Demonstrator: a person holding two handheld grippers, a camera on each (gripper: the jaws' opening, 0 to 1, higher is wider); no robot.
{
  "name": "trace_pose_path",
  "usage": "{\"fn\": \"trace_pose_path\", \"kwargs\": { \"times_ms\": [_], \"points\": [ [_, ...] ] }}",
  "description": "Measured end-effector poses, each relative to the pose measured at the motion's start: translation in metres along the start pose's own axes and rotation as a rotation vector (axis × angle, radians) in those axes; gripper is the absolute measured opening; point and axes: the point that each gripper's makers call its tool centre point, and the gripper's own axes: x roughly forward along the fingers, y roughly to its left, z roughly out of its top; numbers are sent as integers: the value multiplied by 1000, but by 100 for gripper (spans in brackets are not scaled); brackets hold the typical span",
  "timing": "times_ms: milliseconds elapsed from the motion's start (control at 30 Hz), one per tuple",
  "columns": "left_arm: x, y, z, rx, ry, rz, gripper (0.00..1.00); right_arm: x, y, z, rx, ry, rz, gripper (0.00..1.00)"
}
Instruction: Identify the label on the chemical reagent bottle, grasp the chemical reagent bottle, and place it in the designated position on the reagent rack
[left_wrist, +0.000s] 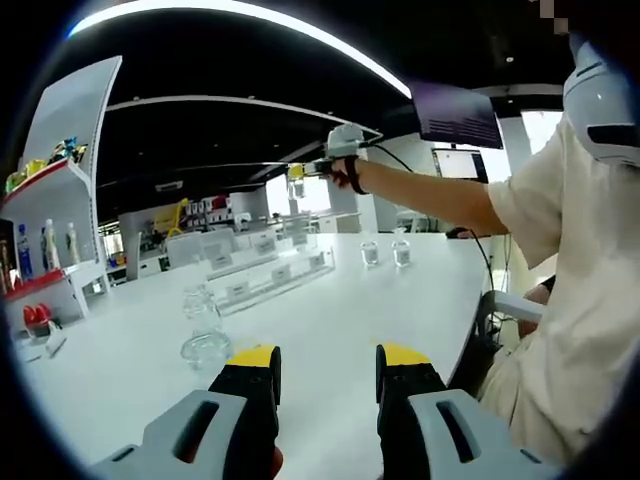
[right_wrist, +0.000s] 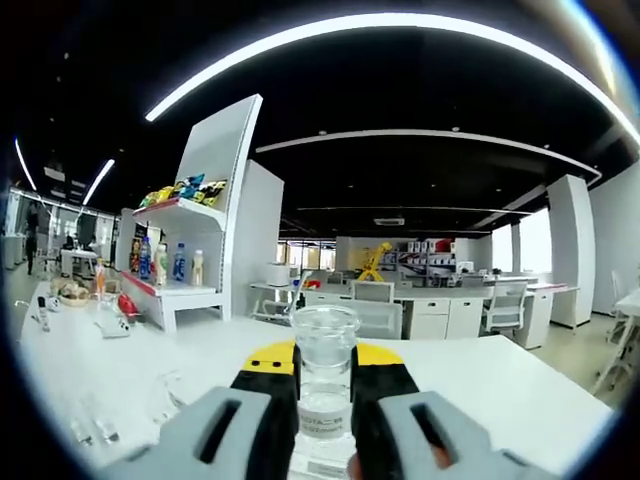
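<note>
In the right gripper view my right gripper (right_wrist: 325, 368) is shut on a clear glass reagent bottle (right_wrist: 325, 350) with a white label, held upright above the white table (right_wrist: 520, 385). The left gripper view shows that same right gripper (left_wrist: 312, 170) raised high in a person's hand, with the bottle (left_wrist: 297, 186) hanging from it above the clear tiered reagent rack (left_wrist: 268, 268). My left gripper (left_wrist: 328, 362) stands open low over the table, with nothing between its yellow-tipped jaws. Two clear bottles (left_wrist: 204, 325) stand just left of it.
Two small clear bottles (left_wrist: 386, 253) stand on the table right of the rack. A white shelf unit (right_wrist: 185, 290) with drink bottles and snacks rises at the table's left end. The person's torso (left_wrist: 565, 300) is close at the right. Office desks and chairs lie behind.
</note>
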Motion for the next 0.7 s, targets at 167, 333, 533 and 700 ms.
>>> {"fn": "trace_pose_path", "kwargs": {
  "times_ms": [167, 333, 533, 700],
  "points": [
    [0, 0, -5, 6, 13, 5, 39, 10, 2, -10, 14, 6, -9, 19],
    [0, -1, 2, 7, 4, -1, 39, 18, 2, -17, 21, 9, -12, 19],
    [-1, -2, 6, 6, -9, -3, 39, 27, -1, -21, 22, 14, -28, 18],
    [-1, 1, 5, 3, -6, 6, 39, 32, -4, -34, 19, 30, -39, 18]
  ]
}}
